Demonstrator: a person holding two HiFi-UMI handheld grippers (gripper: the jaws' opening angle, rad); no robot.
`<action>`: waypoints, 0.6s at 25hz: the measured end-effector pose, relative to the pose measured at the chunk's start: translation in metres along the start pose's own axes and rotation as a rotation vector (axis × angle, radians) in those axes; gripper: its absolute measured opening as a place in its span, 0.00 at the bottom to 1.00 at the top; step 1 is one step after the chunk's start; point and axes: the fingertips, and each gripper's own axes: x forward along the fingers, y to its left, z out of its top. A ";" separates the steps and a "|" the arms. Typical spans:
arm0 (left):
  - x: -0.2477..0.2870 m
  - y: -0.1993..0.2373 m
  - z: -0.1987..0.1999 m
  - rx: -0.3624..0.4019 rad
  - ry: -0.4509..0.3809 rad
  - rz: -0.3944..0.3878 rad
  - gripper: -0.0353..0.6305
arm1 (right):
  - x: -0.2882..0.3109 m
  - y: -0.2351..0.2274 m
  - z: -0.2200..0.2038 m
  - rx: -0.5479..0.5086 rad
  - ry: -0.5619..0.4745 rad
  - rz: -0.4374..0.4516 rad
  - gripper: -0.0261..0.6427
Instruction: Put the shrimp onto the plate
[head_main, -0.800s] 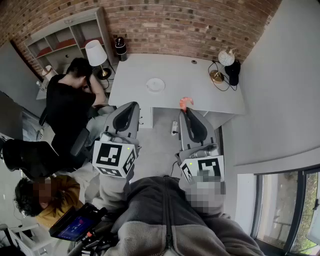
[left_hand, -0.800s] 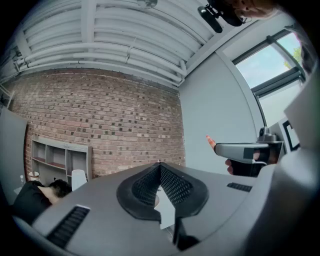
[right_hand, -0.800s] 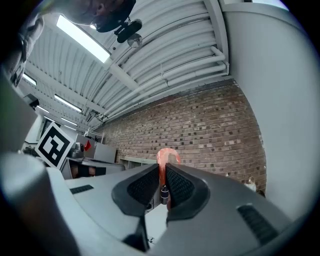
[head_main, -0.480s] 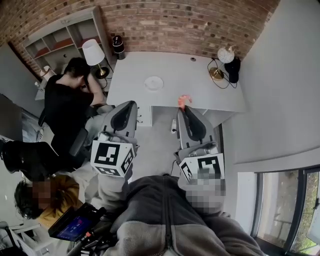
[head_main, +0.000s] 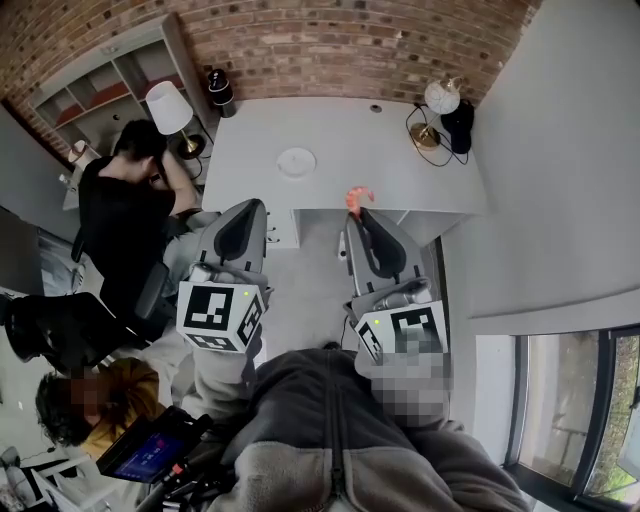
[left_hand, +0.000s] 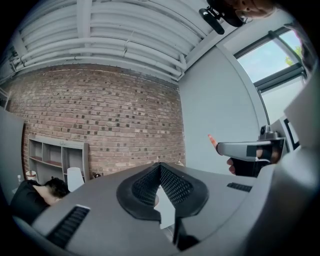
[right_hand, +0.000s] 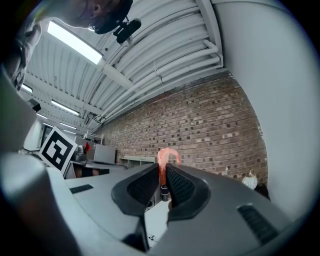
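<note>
Our right gripper (right_hand: 164, 172) has its jaws closed on the shrimp (right_hand: 165, 159). The shrimp stands upright between the pads, and its pink curled end hooks over just above the jaw tips. In the head view we hold this gripper out in front of us, short of the white tabletop (head_main: 400, 160), and the shrimp at its tip shows against the tabletop's near edge. The plate (head_main: 296, 162), small, round and white, lies on the tabletop ahead of the right gripper and off to its left, well apart from the shrimp. Our left gripper (left_hand: 160, 172) has its jaws together at the tips with nothing caught between them. It hangs to the left of the right gripper, also short of the tabletop, with the plate ahead of it and slightly to its right. From the left gripper view we see the right gripper off to the right, with the shrimp's tip poking out beyond it. Past the plate, a brick wall (head_main: 330, 45) runs behind the tabletop. To the left of the left gripper a person (head_main: 120, 200) in black sits bent forward, close to a lamp (head_main: 165, 105) with a white shade. Ahead and to the right of the right gripper, a globe lamp (head_main: 438, 98) stands at the far corner of the tabletop.
</note>
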 end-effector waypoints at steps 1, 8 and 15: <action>0.002 -0.002 -0.001 -0.001 0.003 -0.001 0.06 | 0.000 -0.002 -0.001 0.000 0.004 -0.001 0.10; 0.019 -0.024 -0.008 -0.001 0.014 -0.012 0.06 | -0.005 -0.020 -0.008 -0.007 0.020 0.002 0.10; 0.027 -0.048 -0.017 0.009 0.022 -0.003 0.06 | -0.022 -0.036 -0.015 -0.006 0.018 0.014 0.10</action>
